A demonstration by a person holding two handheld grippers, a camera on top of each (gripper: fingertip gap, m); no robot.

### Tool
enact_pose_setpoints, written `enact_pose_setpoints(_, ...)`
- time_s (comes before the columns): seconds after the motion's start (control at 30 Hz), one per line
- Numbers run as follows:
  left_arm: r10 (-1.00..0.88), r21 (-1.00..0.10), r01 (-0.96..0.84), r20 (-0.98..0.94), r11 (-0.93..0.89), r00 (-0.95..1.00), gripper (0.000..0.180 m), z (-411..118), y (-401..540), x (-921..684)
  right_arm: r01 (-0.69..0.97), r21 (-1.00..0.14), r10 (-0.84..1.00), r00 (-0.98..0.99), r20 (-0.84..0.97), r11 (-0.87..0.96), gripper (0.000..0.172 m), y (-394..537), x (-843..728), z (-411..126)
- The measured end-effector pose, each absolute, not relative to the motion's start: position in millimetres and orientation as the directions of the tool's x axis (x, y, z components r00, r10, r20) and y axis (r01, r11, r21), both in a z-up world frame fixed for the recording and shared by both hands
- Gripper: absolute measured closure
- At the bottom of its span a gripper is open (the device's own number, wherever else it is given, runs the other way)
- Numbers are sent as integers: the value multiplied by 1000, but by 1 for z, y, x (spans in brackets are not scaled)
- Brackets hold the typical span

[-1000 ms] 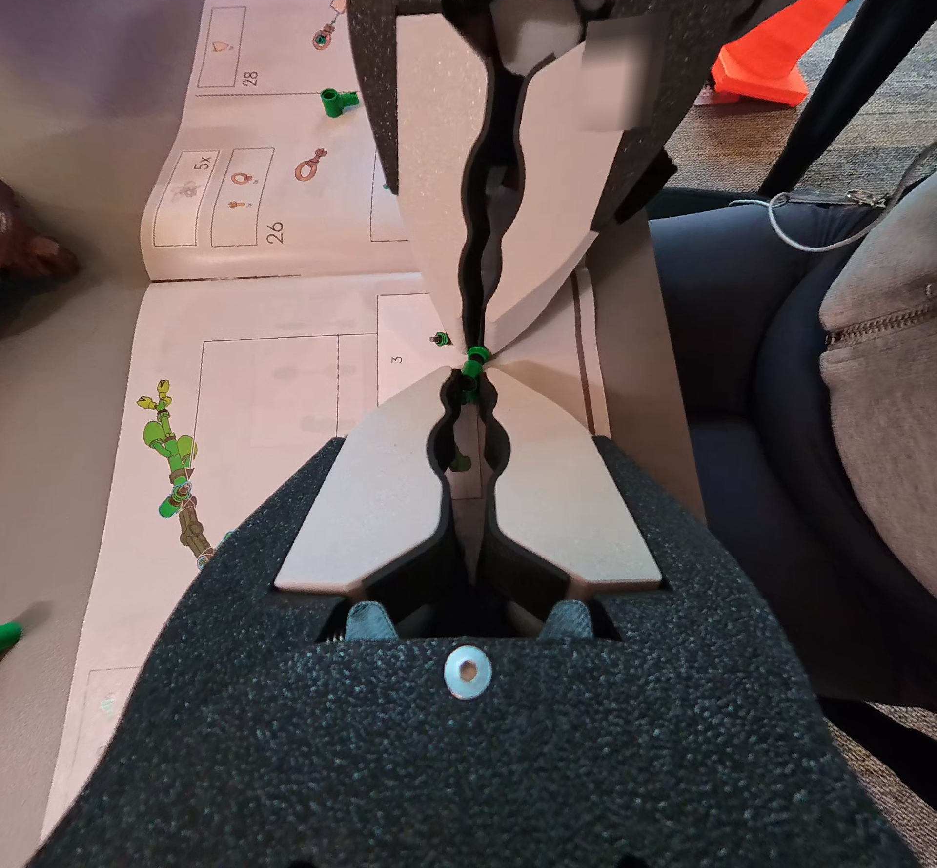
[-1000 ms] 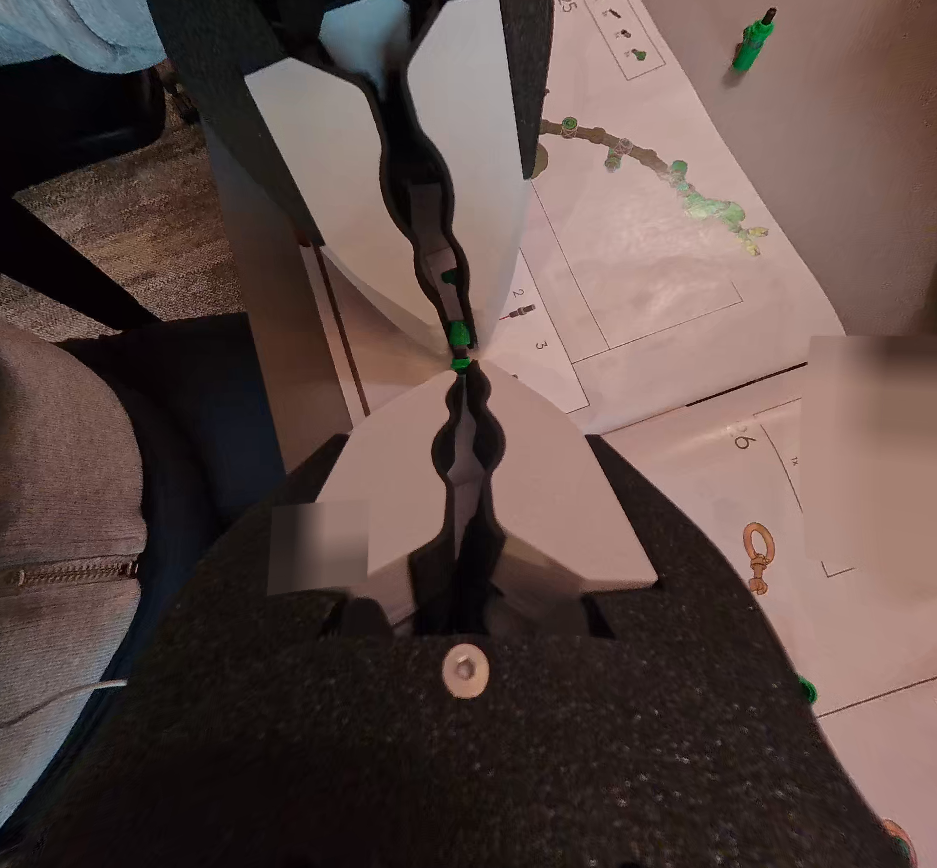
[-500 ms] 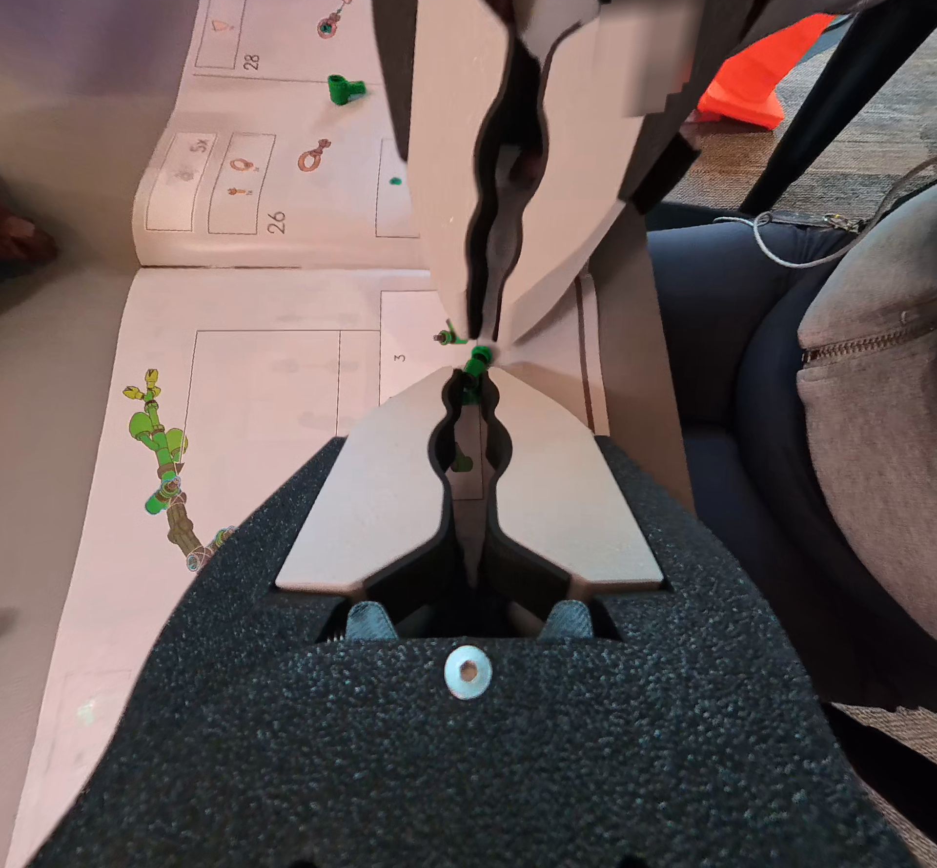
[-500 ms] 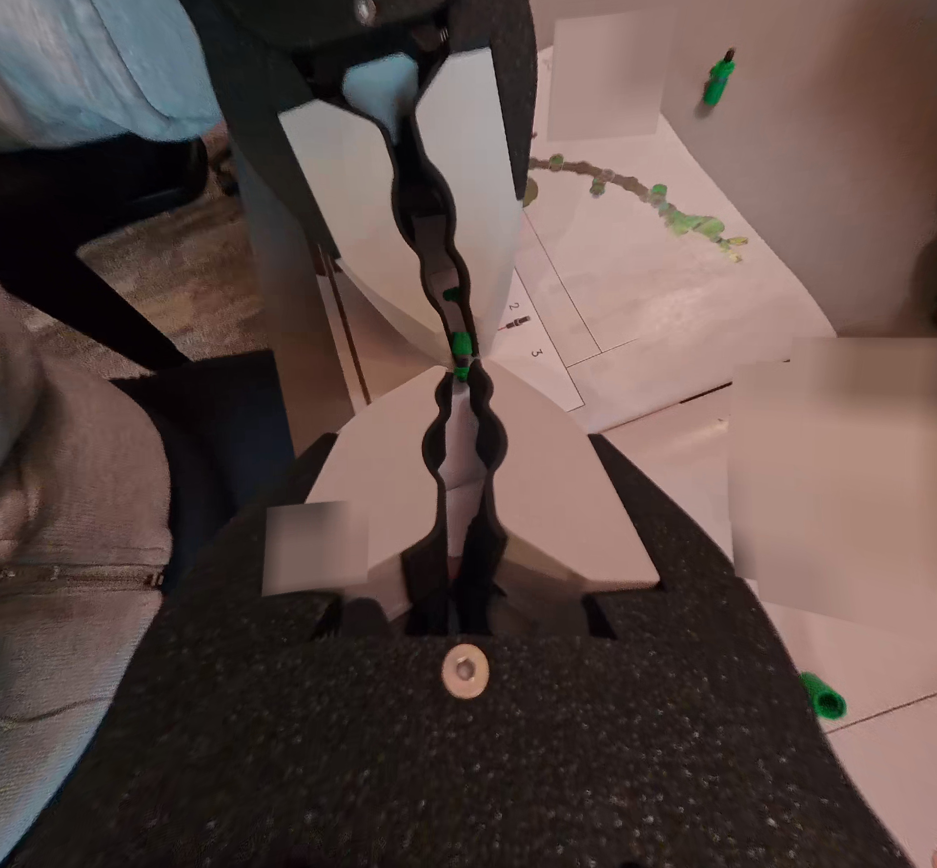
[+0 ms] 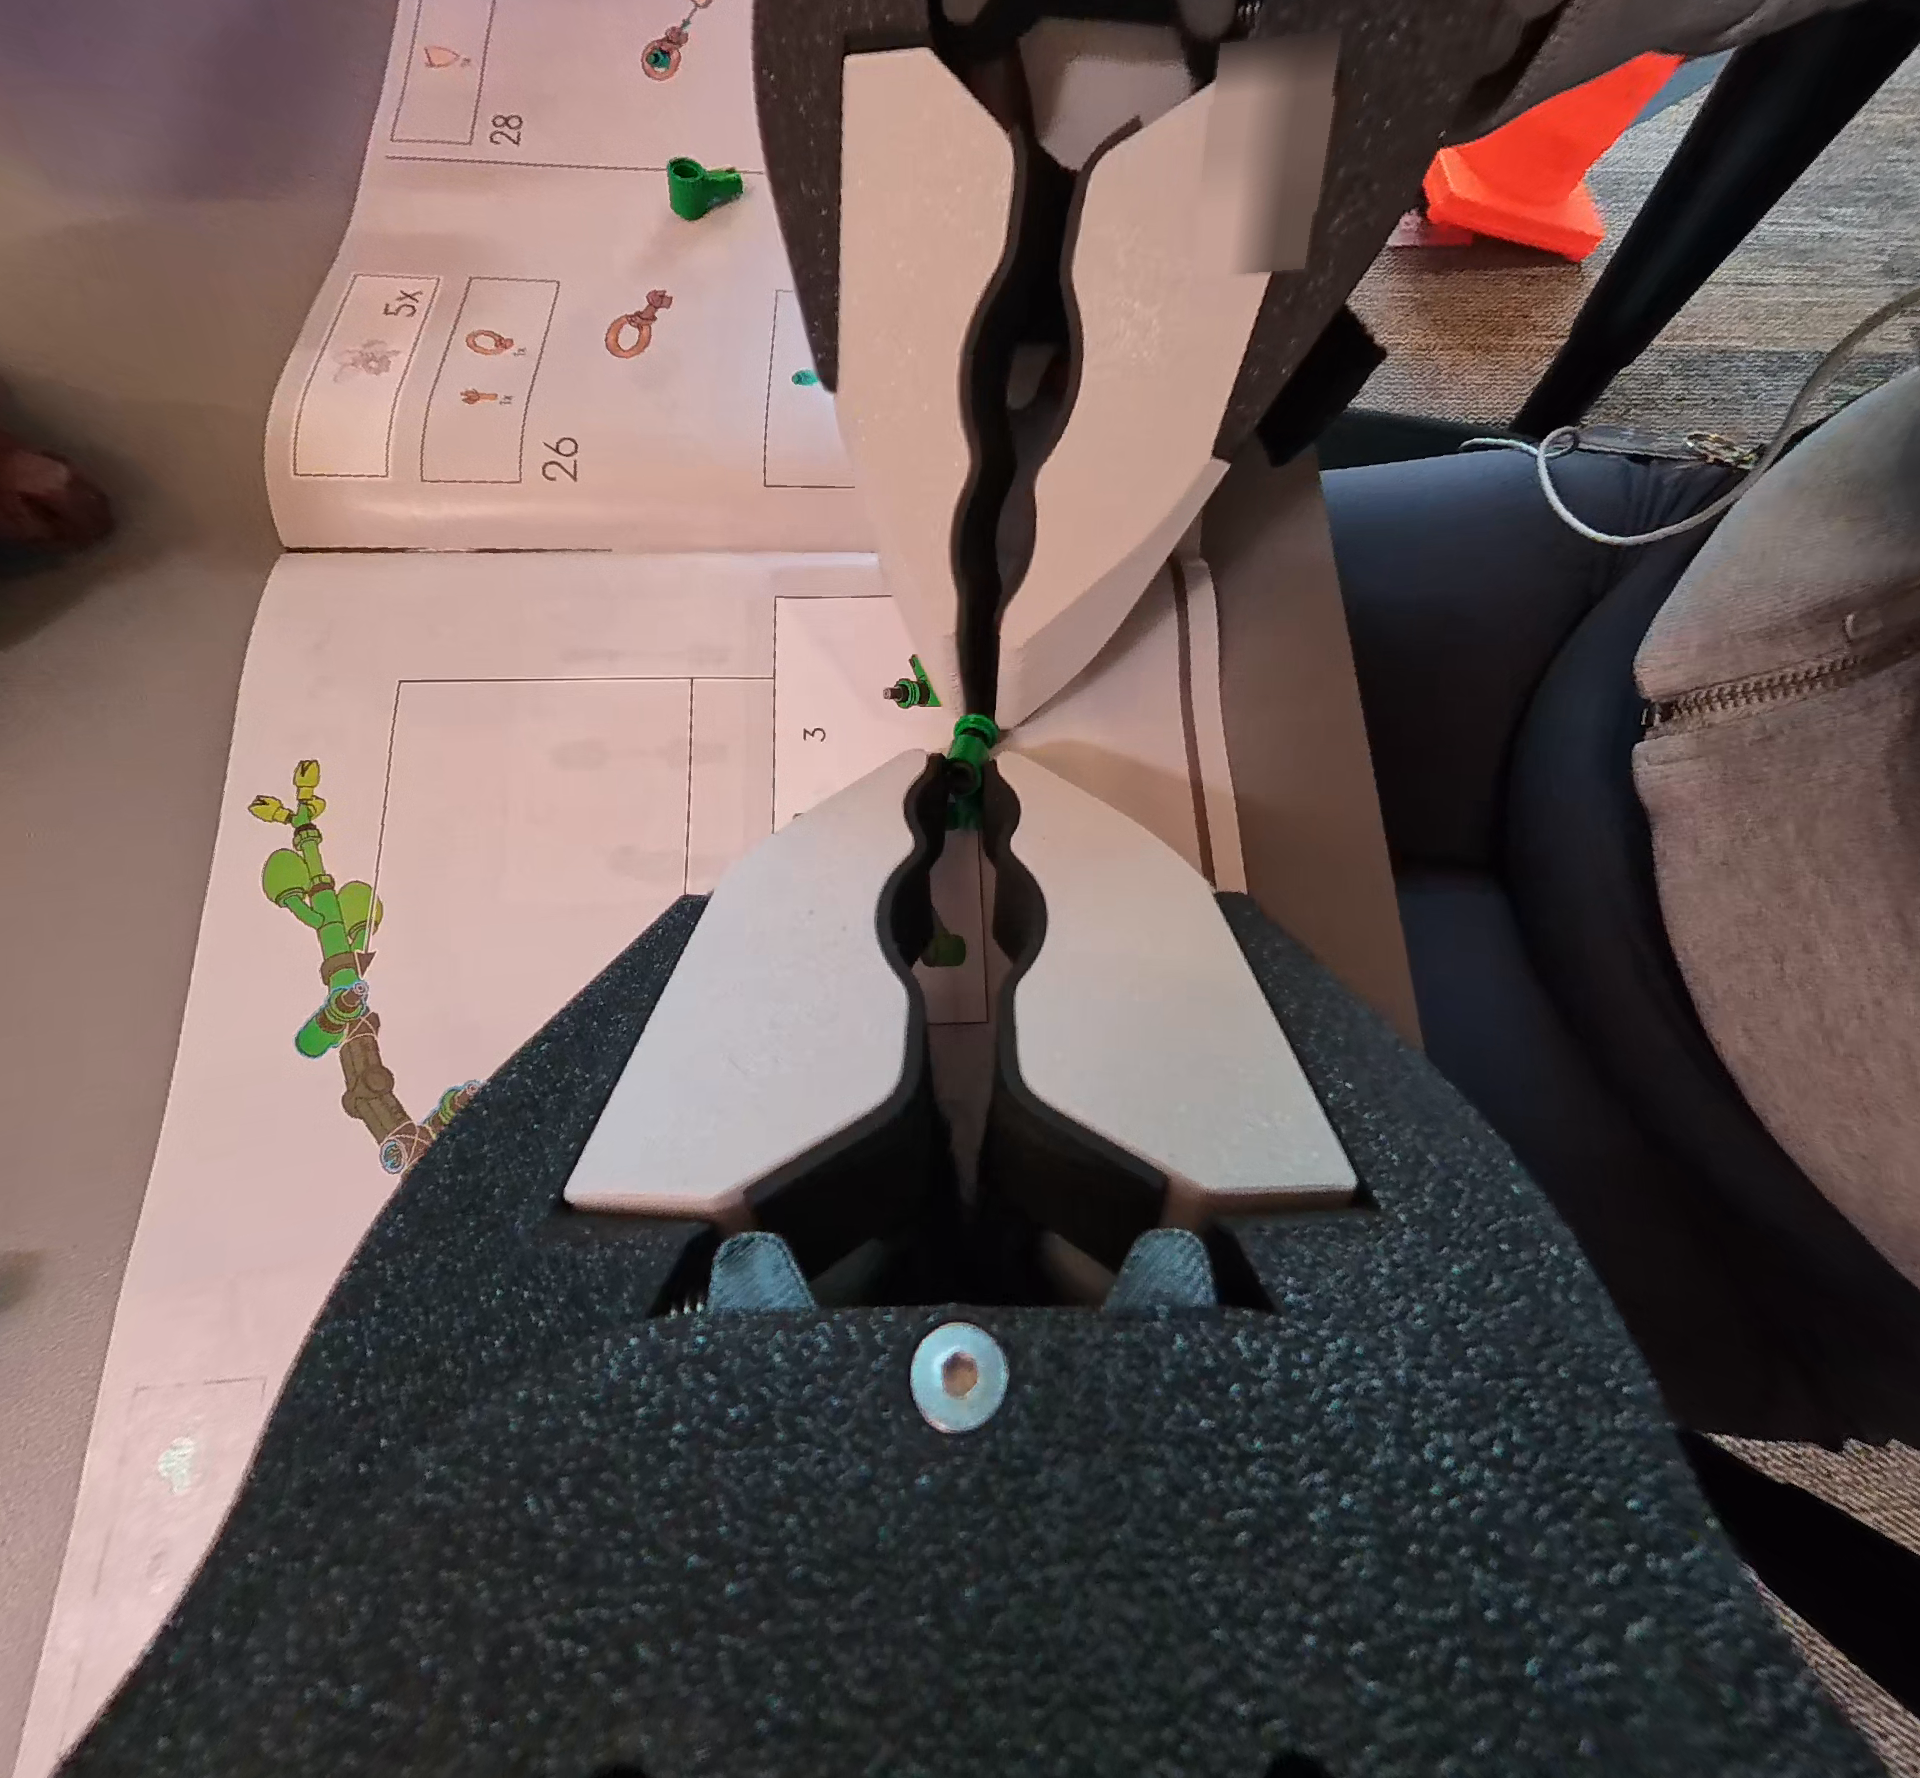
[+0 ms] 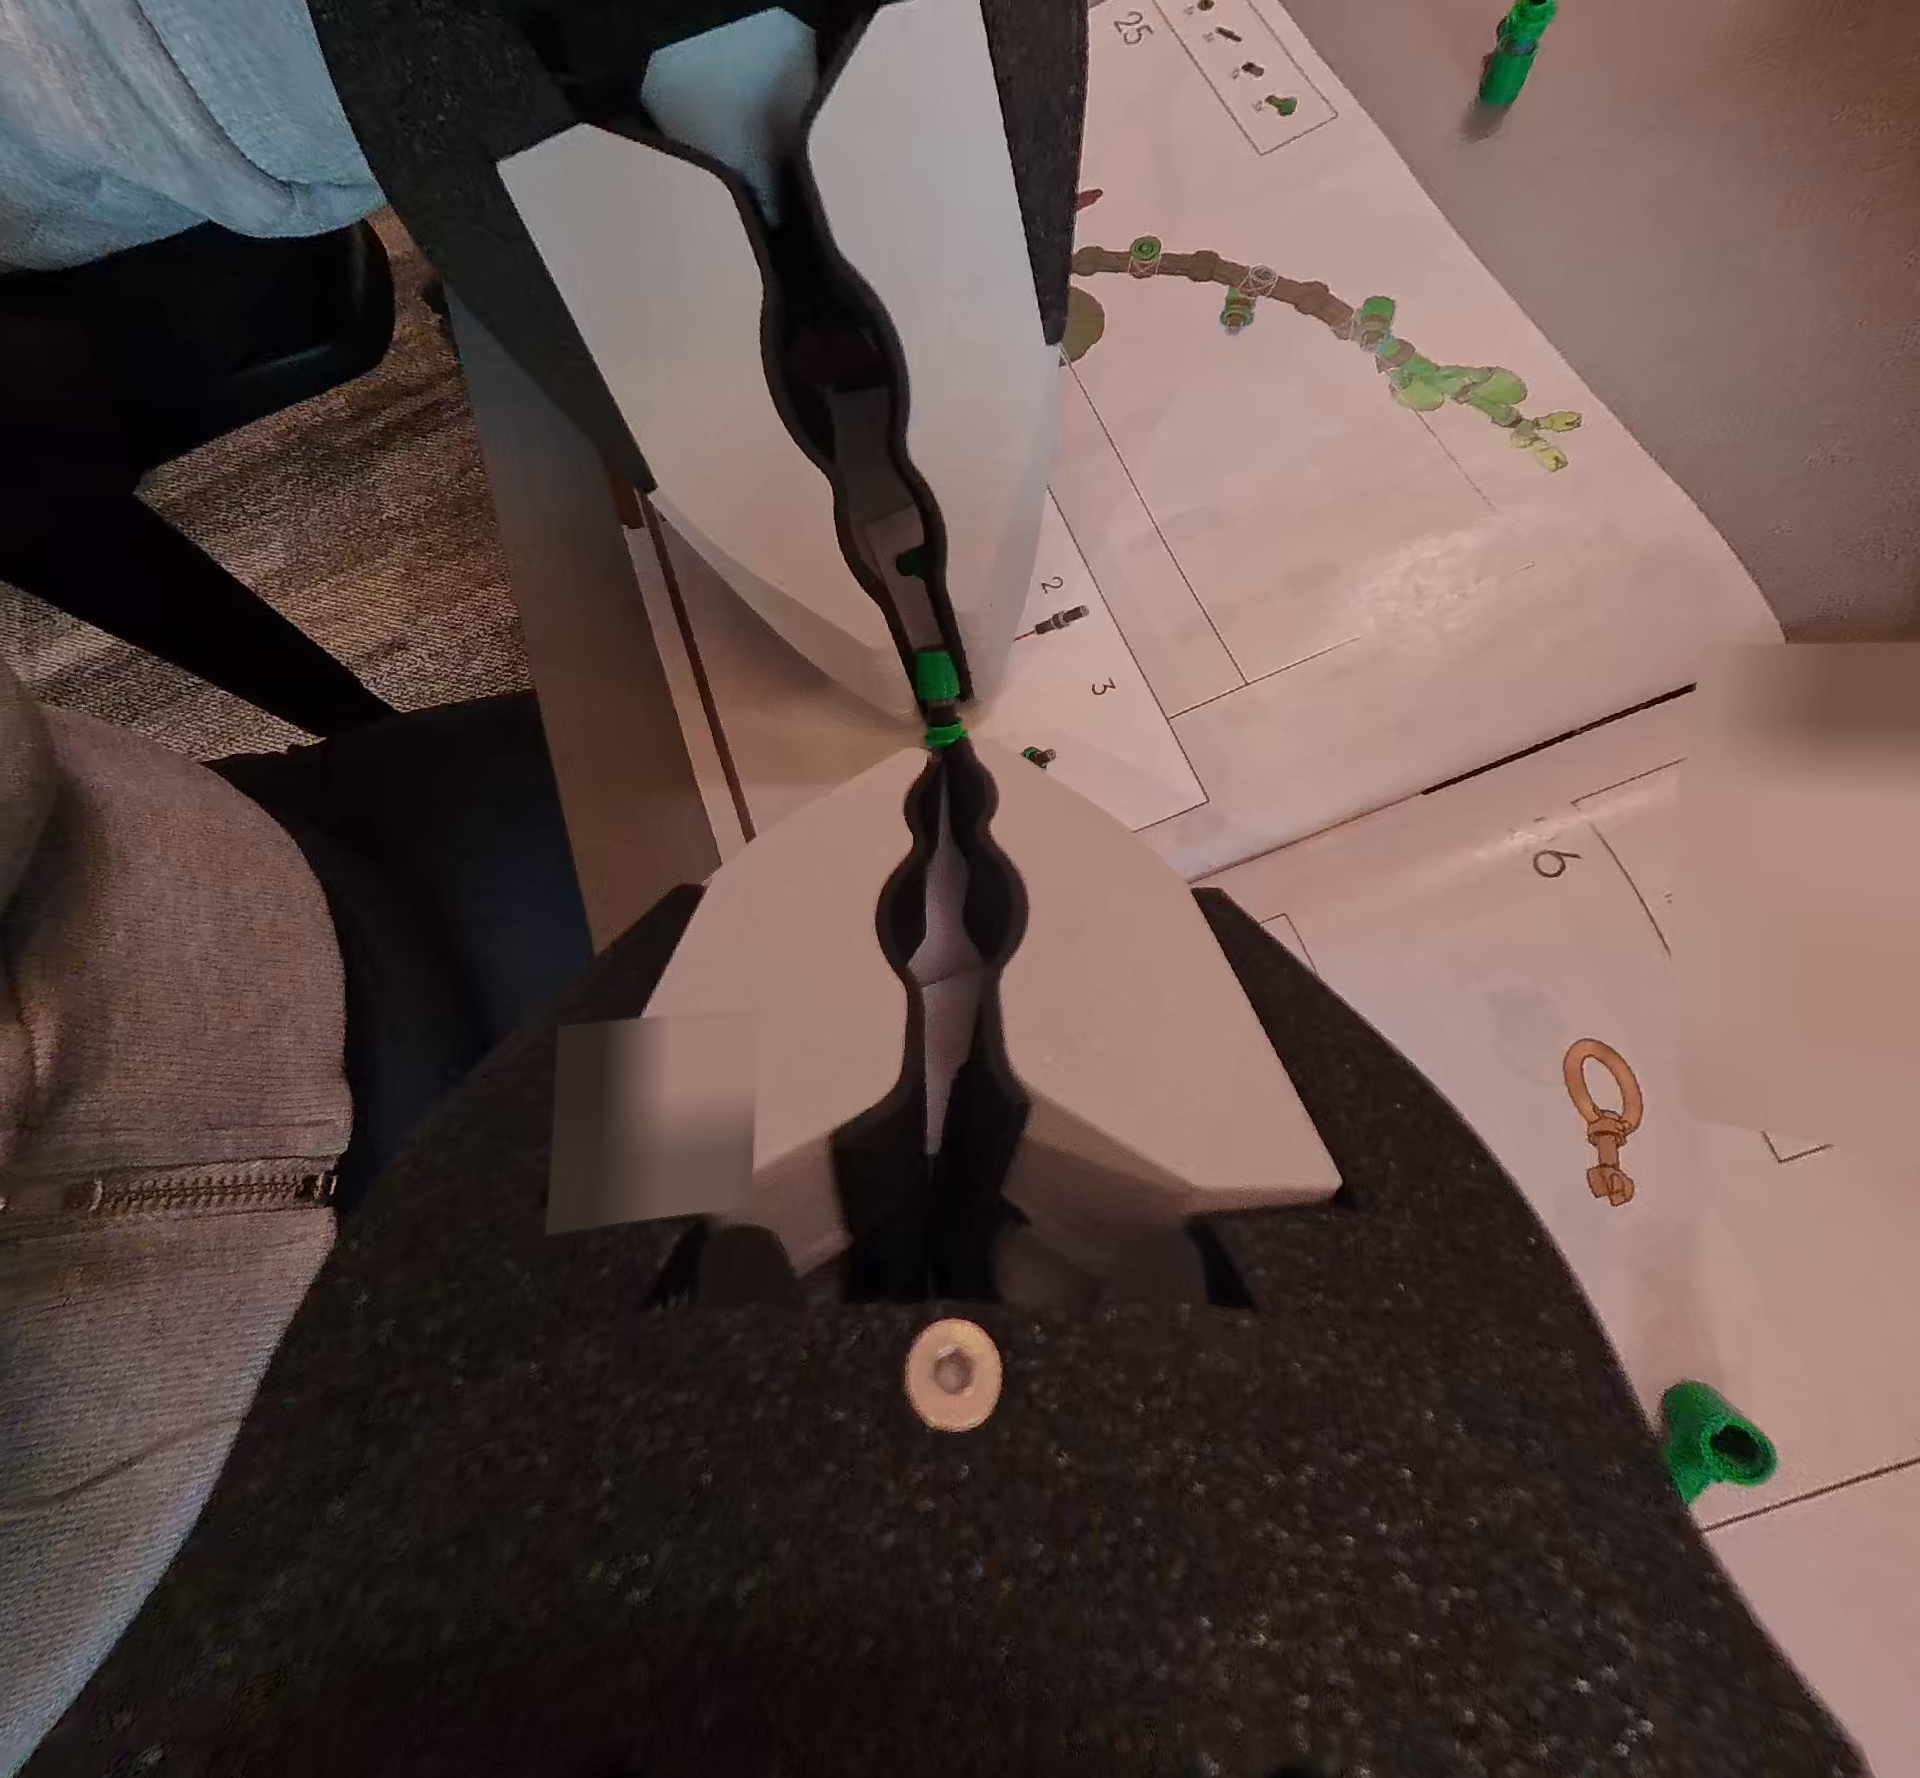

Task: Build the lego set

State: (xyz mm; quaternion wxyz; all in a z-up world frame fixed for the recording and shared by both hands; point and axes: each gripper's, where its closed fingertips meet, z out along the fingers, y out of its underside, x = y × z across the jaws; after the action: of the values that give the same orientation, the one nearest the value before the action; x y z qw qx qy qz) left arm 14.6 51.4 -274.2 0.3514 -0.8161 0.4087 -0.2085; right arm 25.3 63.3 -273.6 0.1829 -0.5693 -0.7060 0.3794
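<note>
Right gripper [image 6: 943, 762], apart half a second ago, is again tip-to-tip with left gripper [image 5: 966, 772]; each clamps a small green piece [image 5: 971, 741], joined between the tips above the open booklet [image 5: 540, 772].

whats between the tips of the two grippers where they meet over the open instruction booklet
A small green plastic peg piece bridges them: the left gripper clamps its lower end, and its ringed top meets the right gripper's closed tips. Both wrist views show it.

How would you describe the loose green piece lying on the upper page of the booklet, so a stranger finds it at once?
Find the open instruction booklet on the table. On its far page lies a small green piece, beside the far gripper. Unlike the printed drawings, it is a real part casting a shadow.
</note>
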Motion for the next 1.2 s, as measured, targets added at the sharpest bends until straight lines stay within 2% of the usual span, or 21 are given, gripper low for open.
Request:
enact_pose_setpoints(0.43, -818, -745, -526, 46, -411, 574, 175, -274, 52, 15, 640, -750, 932, -351, -91, 168, 172, 62, 23, -273)
enact_pose_setpoints(0.63, -820, -745, -529, 41, -406, 571, 175, -274, 51, 16, 650, -753, 941, -309, -140, 102, 169, 61, 20, -272)
enact_pose_setpoints(0.9, -810, -741, -507, 84, -440, 580, 174, -275, 53, 15, 666, -738, 946, -296, -132, 105, 169, 63, 21, -271)
enact_pose_setpoints(0.97, -785, -784, -415, 142, -461, 603, 174, -264, 59, 11, 652, -744, 953, -294, -72, 145, 168, 72, 20, -264)
enact_pose_setpoints(1.03, -768, -864, -232, 237, -446, 595, 174, -236, 62, 6, 590, -792, 968, -251, 7, 159, 166, 85, 20, -244)
enact_pose_setpoints(1.1, -756, -900, -66, 320, -431, 571, 174, -211, 64, 1, 456, -883, 965, -260, -11, 113, 160, 80, 16, -218)
enact_pose_setpoints(1.2, -774, -903, 61, 397, -424, 493, 174, -194, 61, 8, 245, -966, 962, -272, 10, 79, 164, 70, 11, -186)
